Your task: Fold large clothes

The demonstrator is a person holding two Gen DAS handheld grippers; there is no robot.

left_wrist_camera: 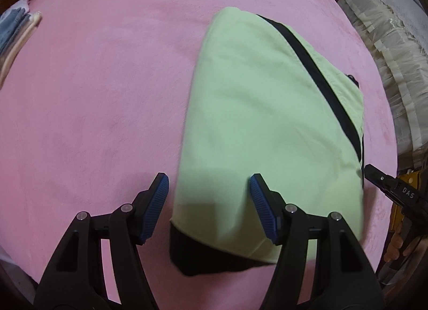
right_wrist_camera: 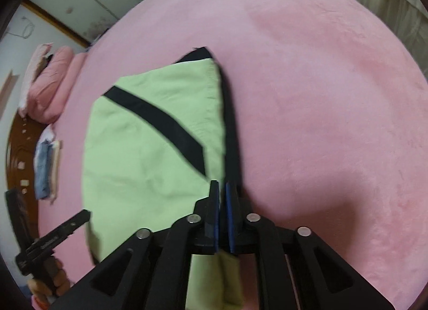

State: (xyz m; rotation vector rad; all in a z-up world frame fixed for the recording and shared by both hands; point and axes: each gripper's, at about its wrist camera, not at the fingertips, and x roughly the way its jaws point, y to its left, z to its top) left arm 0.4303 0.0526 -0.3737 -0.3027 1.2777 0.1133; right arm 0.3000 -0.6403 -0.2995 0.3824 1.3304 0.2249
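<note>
A light green garment with a black stripe and black hem lies folded flat on the pink bed cover. My left gripper hovers open over the garment's near left corner: one blue pad is above the pink cover, the other above the green cloth, and nothing is gripped. The right gripper shows at the garment's right edge. In the right wrist view the garment lies ahead and to the left. My right gripper stands at its black-edged side, pads a narrow gap apart, with green cloth beneath the jaws. A hand holds the left gripper at lower left.
Pink pillows and a stack of folded clothes sit near the wooden headboard. The same stack is at the far left in the left wrist view. Cream lace-covered furniture stands beside the bed.
</note>
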